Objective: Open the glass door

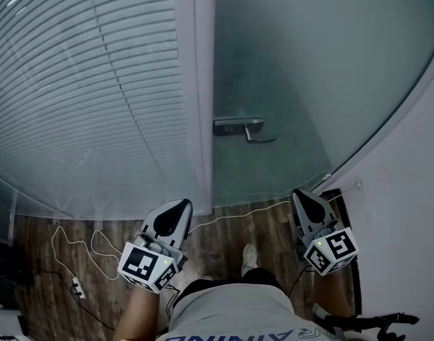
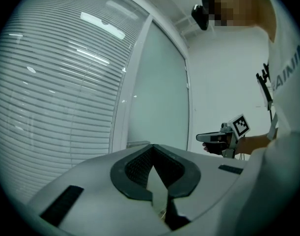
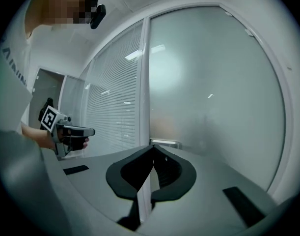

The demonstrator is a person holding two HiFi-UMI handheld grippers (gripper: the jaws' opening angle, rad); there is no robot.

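The frosted glass door point(image 1: 309, 62) stands closed, with a grey metal lever handle point(image 1: 245, 128) near its left edge. The handle also shows just beyond my right gripper's tips, as a bar point(image 3: 165, 143). My left gripper point(image 1: 180, 204) is held low in front of the door frame, apart from the handle, its jaws shut and empty point(image 2: 152, 146). My right gripper point(image 1: 300, 193) is below and to the right of the handle, shut with nothing in it point(image 3: 153, 146). Each gripper shows in the other's view: the right point(image 2: 203, 137) and the left point(image 3: 90, 131).
A glass panel with white slatted blinds point(image 1: 82, 84) fills the left, parted from the door by a white frame post point(image 1: 199, 84). A white wall point(image 1: 408, 212) closes the right side. A white cable point(image 1: 82, 247) trails over the wooden floor by the person's shoe point(image 1: 250, 258).
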